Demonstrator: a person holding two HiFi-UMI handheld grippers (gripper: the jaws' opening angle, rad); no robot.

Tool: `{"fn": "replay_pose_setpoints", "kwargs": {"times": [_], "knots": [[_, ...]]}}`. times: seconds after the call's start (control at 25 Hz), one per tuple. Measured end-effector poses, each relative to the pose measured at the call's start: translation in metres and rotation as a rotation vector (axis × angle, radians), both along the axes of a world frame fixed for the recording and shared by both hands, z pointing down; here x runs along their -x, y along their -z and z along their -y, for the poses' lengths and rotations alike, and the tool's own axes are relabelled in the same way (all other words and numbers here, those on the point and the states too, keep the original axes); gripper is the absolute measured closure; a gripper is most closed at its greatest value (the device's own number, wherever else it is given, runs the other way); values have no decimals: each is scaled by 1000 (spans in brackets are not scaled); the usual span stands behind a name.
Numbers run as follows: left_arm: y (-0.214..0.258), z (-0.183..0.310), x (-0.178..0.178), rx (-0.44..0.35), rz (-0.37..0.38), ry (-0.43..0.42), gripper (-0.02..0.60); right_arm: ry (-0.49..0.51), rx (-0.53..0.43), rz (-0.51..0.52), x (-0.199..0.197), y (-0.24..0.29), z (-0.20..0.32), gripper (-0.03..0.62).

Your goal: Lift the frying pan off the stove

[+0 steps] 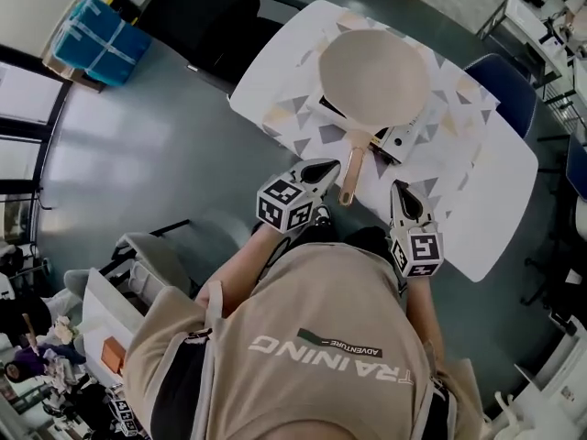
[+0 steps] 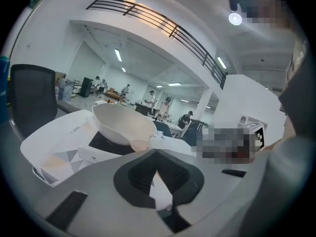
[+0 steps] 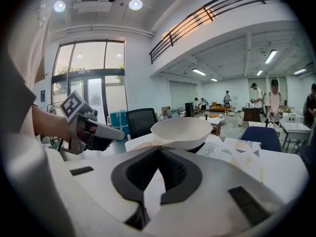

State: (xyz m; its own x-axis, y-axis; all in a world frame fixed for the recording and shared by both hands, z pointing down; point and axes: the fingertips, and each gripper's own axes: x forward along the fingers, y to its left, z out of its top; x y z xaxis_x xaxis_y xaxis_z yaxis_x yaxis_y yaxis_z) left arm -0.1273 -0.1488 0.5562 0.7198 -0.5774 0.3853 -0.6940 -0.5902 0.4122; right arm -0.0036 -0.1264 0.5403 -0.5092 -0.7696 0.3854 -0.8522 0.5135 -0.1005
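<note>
A cream frying pan (image 1: 374, 76) sits on a white stove (image 1: 396, 140) with a black top, its wooden handle (image 1: 352, 170) pointing toward me. My left gripper (image 1: 332, 166) is shut and empty, just left of the handle's end. On the handle's other side, my right gripper (image 1: 400, 189) is also shut with nothing in it, near the table's front edge. In the left gripper view the pan (image 2: 123, 125) lies ahead of the closed left gripper (image 2: 156, 153). The right gripper view shows the pan (image 3: 182, 130) beyond the closed right gripper (image 3: 159, 150), with the left gripper (image 3: 89, 127) off to the left.
The stove stands on a white table (image 1: 486, 191) covered by a triangle-patterned cloth. A black chair (image 1: 206, 16) is at the table's far left and a blue chair (image 1: 506, 85) at its far right. A blue box (image 1: 96, 39) sits on the floor. People stand far back in the hall.
</note>
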Motion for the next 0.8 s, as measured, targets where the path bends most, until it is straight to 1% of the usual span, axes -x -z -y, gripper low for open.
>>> {"fn": "replay_pose_setpoints", "kwargs": {"times": [0.08,0.12,0.16,0.2,0.32,0.4,0.44,0.52,0.6,0.68,0.72,0.76,0.8], "knots": [[-5,3,-1,17,0,-10,578,-17,12,-1,-3,-5,-2,591],[-7,4,-1,31,-2,-13,562,-22,16,0,-5,-7,-3,591],[-11,5,-2,50,-5,-16,516,-25,20,2,-6,-8,-3,591],[-15,6,-3,77,-7,-19,485,-25,21,4,-8,-10,-3,591],[-28,4,-8,188,-31,-27,485,-16,15,7,-13,-8,-3,591],[-32,1,-12,268,-81,-36,465,-12,9,6,-17,-8,-2,591],[-33,0,-14,308,-116,-43,422,-11,9,8,-18,-9,-1,591],[-35,-2,-20,384,-187,-55,414,-9,13,15,-21,-12,0,591],[-41,-4,-27,456,-241,-65,414,-7,14,17,-24,-15,-2,591],[-48,-4,-33,512,-268,-82,414,-9,20,19,-26,-19,-3,591],[-51,-3,-36,532,-276,-90,412,-10,25,20,-27,-22,-3,591],[-54,-2,-39,550,-288,-97,393,-10,29,20,-27,-24,-3,591],[-54,0,-42,567,-306,-103,394,-8,32,17,-28,-25,-4,591]]}}
